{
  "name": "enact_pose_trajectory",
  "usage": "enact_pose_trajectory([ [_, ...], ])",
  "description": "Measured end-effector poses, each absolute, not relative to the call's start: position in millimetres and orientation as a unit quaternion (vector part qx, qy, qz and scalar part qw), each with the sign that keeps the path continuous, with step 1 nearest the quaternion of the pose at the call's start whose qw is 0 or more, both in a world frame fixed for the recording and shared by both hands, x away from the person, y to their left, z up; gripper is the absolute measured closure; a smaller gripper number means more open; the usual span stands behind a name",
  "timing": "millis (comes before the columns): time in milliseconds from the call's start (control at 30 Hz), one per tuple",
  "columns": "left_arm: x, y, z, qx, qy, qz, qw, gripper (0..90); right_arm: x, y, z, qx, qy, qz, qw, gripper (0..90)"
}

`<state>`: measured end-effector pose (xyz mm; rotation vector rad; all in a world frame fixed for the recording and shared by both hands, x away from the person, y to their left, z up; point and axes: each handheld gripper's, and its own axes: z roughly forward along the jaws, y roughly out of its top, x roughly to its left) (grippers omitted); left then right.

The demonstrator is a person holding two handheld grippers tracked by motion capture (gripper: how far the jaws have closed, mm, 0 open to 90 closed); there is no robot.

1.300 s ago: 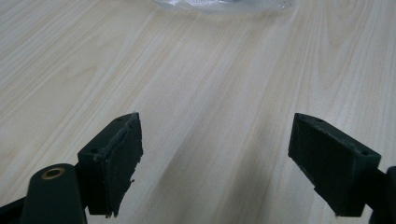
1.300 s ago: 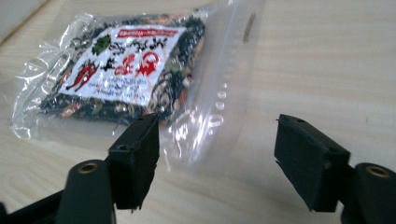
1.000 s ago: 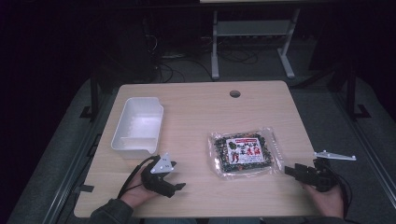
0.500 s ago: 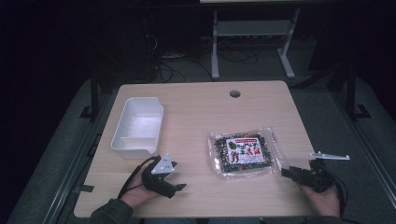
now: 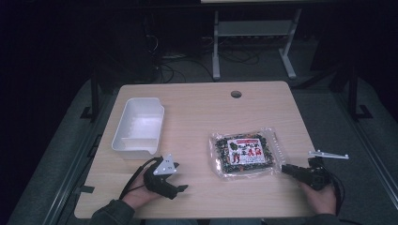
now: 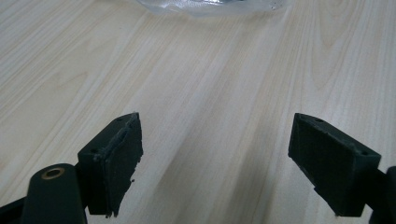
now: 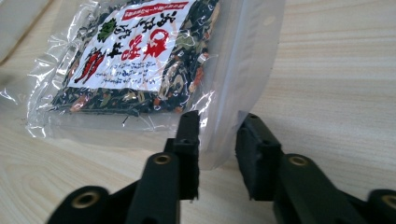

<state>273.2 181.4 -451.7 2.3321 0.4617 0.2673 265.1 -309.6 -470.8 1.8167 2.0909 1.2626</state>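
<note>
- The high view looks forward and down from above my side onto the whole table [image 5: 197,112].
- My left gripper [image 6: 217,154] view skims low across bare wood.
- My right gripper [image 7: 217,140] view sits close against the packet [image 7: 140,60]; the high view shares that packet [image 5: 245,153].

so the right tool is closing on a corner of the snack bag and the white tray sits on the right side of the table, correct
Not quite. The white tray sits on the left side of the table, as the high view shows. The rest holds: the right tool has its jaws around a corner of the snack bag.
</note>
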Motion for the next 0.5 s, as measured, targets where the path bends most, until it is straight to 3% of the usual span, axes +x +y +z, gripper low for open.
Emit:
enact_pose_trajectory([
  [233,274,182,-451,0.906,0.181,0.101,0.370,17.1,267,-311,-471,0.592,0.675,0.438,0.044,88.0],
  [500,275,184,-449,0.902,0.186,0.099,0.378,17.2,270,-311,-461,0.571,0.687,0.447,0.053,89.1],
])
